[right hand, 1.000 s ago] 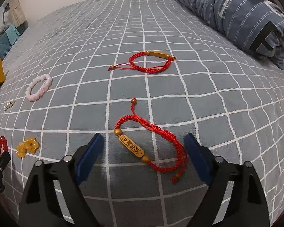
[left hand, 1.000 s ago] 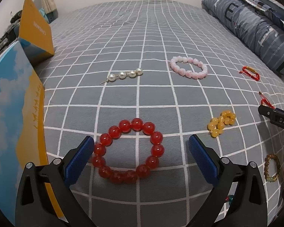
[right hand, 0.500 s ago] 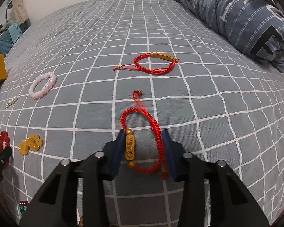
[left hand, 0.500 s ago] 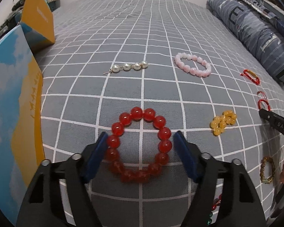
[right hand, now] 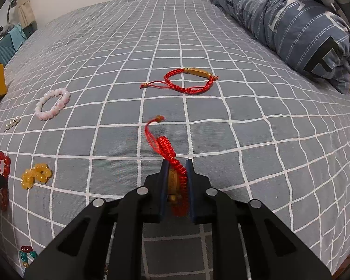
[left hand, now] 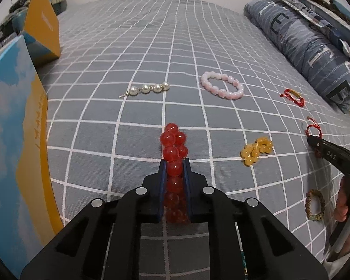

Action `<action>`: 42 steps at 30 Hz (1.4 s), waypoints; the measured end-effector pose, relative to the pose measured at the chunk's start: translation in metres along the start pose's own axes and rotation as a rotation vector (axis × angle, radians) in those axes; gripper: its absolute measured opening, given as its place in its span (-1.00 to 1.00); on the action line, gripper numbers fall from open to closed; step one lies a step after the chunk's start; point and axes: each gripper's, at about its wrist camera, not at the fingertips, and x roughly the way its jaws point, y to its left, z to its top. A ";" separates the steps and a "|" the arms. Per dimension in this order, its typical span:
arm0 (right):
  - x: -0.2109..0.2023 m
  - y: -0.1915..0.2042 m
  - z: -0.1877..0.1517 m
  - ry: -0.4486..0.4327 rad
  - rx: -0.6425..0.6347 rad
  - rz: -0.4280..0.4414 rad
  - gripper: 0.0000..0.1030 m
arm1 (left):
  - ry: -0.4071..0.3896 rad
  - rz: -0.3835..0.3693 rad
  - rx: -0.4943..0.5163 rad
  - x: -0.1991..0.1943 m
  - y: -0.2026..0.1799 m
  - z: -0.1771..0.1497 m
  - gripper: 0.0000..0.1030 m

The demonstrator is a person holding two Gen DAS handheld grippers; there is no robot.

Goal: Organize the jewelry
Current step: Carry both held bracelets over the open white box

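Two gripper-mounted views look across a bed covered in a grey sheet (left hand: 128, 140) with a white grid. In the lower centre of the left view, the left gripper (left hand: 174, 170) has its blue fingers pressed narrow around a red bead bracelet (left hand: 173, 147), squeezed into a double row that pokes out ahead of the tips. In the lower centre of the right view, the right gripper (right hand: 176, 172) is likewise clamped on a red cord bracelet (right hand: 168, 150) with a gold charm, its loose tail blurred. Both grasps look made — the step in hand is pickup. Next, judging by the task, each piece needs lifting and carrying to a storage spot, perhaps the boxes (left hand: 11, 128) at the left edge. Unsorted on the sheet: a pearl pin (left hand: 148, 89), pink bead bracelet (left hand: 222, 85), yellow bead bracelet (left hand: 256, 150) and a second red cord bracelet (right hand: 189, 80).
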 end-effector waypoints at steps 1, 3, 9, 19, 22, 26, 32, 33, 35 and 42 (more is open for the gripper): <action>0.000 0.000 0.000 -0.001 0.002 -0.001 -0.73 | -0.006 0.006 0.000 -0.001 0.000 0.000 -0.75; -0.002 -0.001 -0.001 -0.005 0.005 -0.003 -0.73 | -0.005 -0.007 -0.002 -0.001 0.001 0.001 -0.75; -0.005 -0.003 0.000 -0.014 0.014 0.003 -0.73 | -0.015 -0.011 0.000 -0.005 0.000 0.000 -0.75; -0.018 -0.004 -0.001 -0.042 0.026 0.013 -0.73 | -0.049 -0.021 0.023 -0.022 -0.007 -0.001 -0.75; -0.025 -0.003 -0.002 -0.056 0.025 0.017 -0.73 | -0.063 -0.026 0.026 -0.029 -0.009 -0.001 -0.75; -0.035 -0.001 -0.004 -0.074 0.023 0.022 -0.73 | -0.082 -0.033 0.029 -0.041 -0.010 -0.003 -0.75; -0.050 0.004 -0.006 -0.093 0.015 0.027 -0.73 | -0.107 -0.035 0.032 -0.060 -0.011 -0.004 -0.75; -0.053 0.005 -0.007 -0.097 0.014 0.028 -0.73 | -0.110 -0.035 0.032 -0.062 -0.011 -0.004 -0.75; -0.058 0.007 -0.007 -0.102 0.011 0.030 -0.73 | -0.119 -0.032 0.032 -0.068 -0.010 -0.004 -0.75; -0.081 0.016 -0.008 -0.129 0.001 0.036 -0.73 | -0.157 -0.027 0.029 -0.094 -0.006 -0.005 -0.75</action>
